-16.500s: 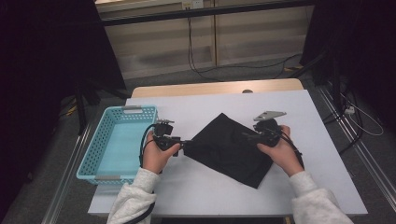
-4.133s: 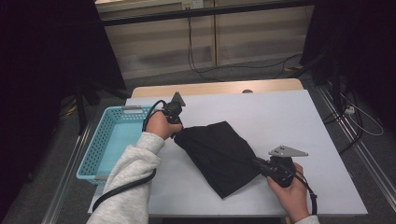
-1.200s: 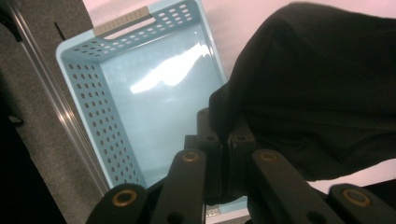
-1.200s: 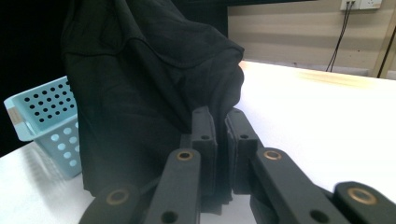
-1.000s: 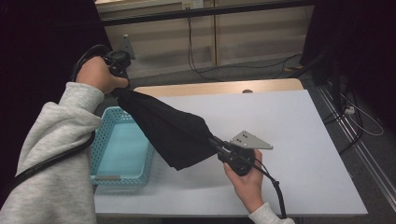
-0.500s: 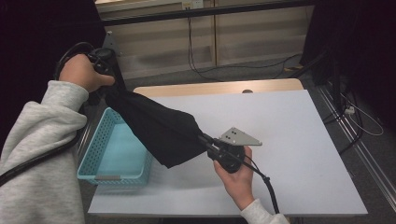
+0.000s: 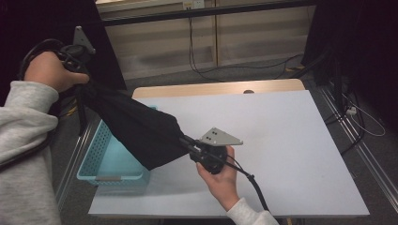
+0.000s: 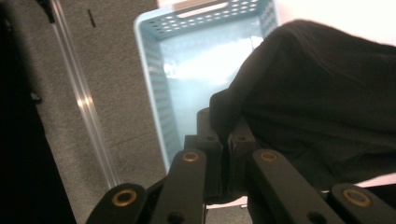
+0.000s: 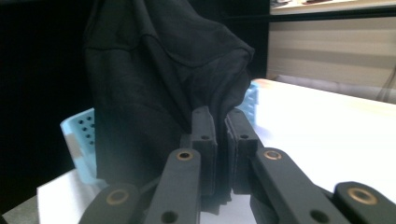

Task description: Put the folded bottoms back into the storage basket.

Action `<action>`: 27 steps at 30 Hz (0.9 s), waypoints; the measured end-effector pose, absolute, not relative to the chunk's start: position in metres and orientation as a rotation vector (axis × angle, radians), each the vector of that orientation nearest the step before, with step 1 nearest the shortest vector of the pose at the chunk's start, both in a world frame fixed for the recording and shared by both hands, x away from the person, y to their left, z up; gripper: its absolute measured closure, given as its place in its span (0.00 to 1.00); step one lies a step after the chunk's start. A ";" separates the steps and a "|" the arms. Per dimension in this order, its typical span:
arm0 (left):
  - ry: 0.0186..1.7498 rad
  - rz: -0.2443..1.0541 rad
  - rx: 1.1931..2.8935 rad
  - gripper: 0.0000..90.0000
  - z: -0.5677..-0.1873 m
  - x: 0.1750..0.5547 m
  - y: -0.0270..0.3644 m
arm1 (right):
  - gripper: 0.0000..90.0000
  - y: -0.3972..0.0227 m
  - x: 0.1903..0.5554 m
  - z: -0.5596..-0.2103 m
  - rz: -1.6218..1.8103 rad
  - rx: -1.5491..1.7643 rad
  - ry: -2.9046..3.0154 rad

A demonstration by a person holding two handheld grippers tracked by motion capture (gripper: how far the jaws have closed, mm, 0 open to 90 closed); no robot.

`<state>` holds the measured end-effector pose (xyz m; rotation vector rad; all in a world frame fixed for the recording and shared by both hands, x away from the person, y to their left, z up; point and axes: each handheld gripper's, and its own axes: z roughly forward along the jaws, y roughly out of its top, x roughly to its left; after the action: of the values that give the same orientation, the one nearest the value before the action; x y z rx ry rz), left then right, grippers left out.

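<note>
A black cloth [image 7: 136,126] hangs stretched in the air between my two grippers, over the left part of the white table [image 7: 281,140] and the light blue basket [image 7: 108,161]. My left gripper [image 7: 80,70] is held high at the far left, shut on the cloth's upper end. In the left gripper view its jaws pinch the cloth [image 8: 317,107] above the basket [image 8: 196,70]. My right gripper [image 7: 187,143] is low over the table, shut on the cloth's lower end. In the right gripper view the cloth [image 9: 159,79] rises from its closed jaws.
The basket stands off the table's left edge with nothing in the part that shows. A wooden strip [image 7: 216,88] runs along the table's far edge. Cables [image 7: 206,70] lie on the floor beyond. Metal rails [image 7: 349,131] run along the right side.
Both hands have carried the cloth to the left, and the left hand has risen a little. The cloth now hangs over more of the basket.
</note>
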<state>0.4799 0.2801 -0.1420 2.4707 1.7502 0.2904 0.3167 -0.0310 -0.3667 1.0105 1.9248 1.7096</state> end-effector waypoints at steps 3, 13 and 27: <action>1.784 0.308 2.453 0.97 -0.140 0.482 0.296 | 0.93 -0.013 0.316 -0.365 1.725 0.988 1.945; 1.820 0.340 2.419 0.97 -0.157 0.512 0.322 | 0.93 0.041 0.316 -0.378 1.732 0.958 1.989; 1.558 0.433 2.401 0.47 -0.246 0.541 0.322 | 0.45 0.054 0.313 -0.387 1.695 0.973 1.992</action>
<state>0.5411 0.3222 -0.2464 2.4010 1.5585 0.4332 0.3127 0.0544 -0.3870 0.9733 1.9919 1.6952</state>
